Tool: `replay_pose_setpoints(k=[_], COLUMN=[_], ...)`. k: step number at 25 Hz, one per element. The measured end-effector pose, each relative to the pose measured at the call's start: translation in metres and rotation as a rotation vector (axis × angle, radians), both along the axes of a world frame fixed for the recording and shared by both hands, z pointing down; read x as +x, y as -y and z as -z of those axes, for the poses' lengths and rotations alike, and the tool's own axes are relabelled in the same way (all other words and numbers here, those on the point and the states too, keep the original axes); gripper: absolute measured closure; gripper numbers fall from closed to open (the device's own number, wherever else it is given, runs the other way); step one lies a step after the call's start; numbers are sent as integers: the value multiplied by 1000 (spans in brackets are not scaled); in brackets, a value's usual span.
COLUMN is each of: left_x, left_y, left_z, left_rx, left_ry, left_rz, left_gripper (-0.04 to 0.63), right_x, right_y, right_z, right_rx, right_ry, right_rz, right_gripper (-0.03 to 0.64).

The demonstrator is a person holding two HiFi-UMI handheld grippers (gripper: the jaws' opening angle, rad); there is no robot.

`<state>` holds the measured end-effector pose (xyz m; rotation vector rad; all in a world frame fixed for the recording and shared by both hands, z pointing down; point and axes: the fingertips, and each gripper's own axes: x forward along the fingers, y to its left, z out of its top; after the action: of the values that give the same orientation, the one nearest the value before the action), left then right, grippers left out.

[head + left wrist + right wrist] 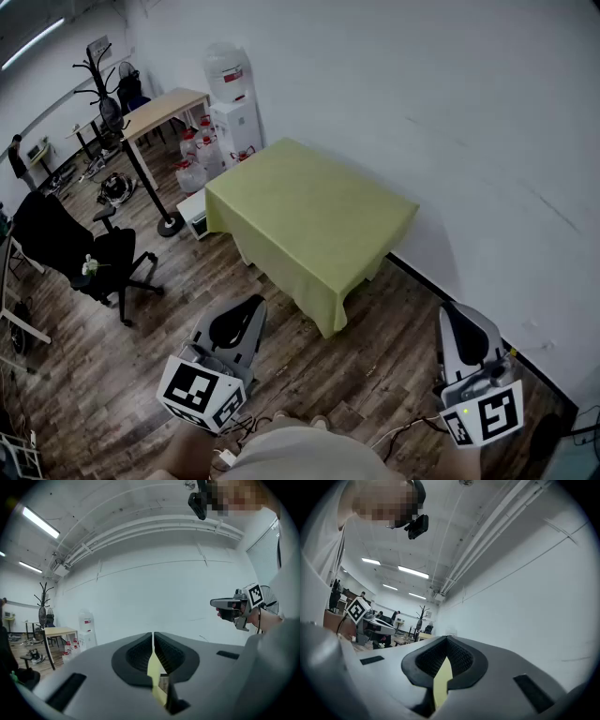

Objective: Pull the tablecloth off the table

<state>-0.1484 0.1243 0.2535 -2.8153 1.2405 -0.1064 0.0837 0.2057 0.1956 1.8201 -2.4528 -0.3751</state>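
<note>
A yellow-green tablecloth (pixel 305 211) covers a small table against the white wall and hangs down over its sides. Both grippers are held low near the person's body, well short of the table. The left gripper (pixel 246 311) points toward the table's near corner, its jaws shut with nothing between them (pixel 153 641). The right gripper (pixel 457 314) is off to the right near the wall, also shut and empty (pixel 446 641). A thin strip of yellow-green shows through the slit between each pair of jaws. Each gripper view also shows the other gripper held out in a hand.
A black office chair (pixel 75 248) stands on the wood floor to the left. Behind the table are a wooden desk (pixel 159 111), a water dispenser (pixel 230 103) and several water jugs (pixel 192 159). A white box (pixel 195 211) sits by the table's left corner.
</note>
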Motion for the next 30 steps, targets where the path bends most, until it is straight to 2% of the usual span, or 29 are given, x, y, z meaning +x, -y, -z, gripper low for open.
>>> replay_pose_setpoints(k=[6, 11, 15, 17, 18, 19, 20, 22, 30], left_x=[8, 17, 22, 19, 17, 16, 16, 17, 23], left_y=[-4, -5, -4, -1, 1, 3, 5, 8, 28], left_z=[7, 4, 7, 13, 16, 19, 21, 21, 3], left_rx=[17, 38, 46, 75, 94, 108, 115, 110, 90], left_ry=[-7, 6, -5, -30, -41, -48, -53, -57, -24], left_rz=[-2, -7, -3, 31, 52, 66, 73, 71, 50], left_gripper=[565, 566, 566, 563, 516, 406, 347, 326, 322], right_x=[11, 16, 26, 35, 39, 42, 45, 48, 51], right_y=[-4, -2, -2, -1, -1, 0, 0, 2, 24], right_z=[-1, -6, -6, -4, -2, -1, -1, -3, -32], right_rx=[-1, -2, 0, 19, 27, 31, 32, 25, -43], right_ry=[35, 19, 52, 91, 109, 121, 128, 133, 113], right_rz=[2, 6, -4, -44, -65, -78, -87, -93, -102], right_gripper=[589, 589, 589, 588, 481, 305, 290, 290, 290])
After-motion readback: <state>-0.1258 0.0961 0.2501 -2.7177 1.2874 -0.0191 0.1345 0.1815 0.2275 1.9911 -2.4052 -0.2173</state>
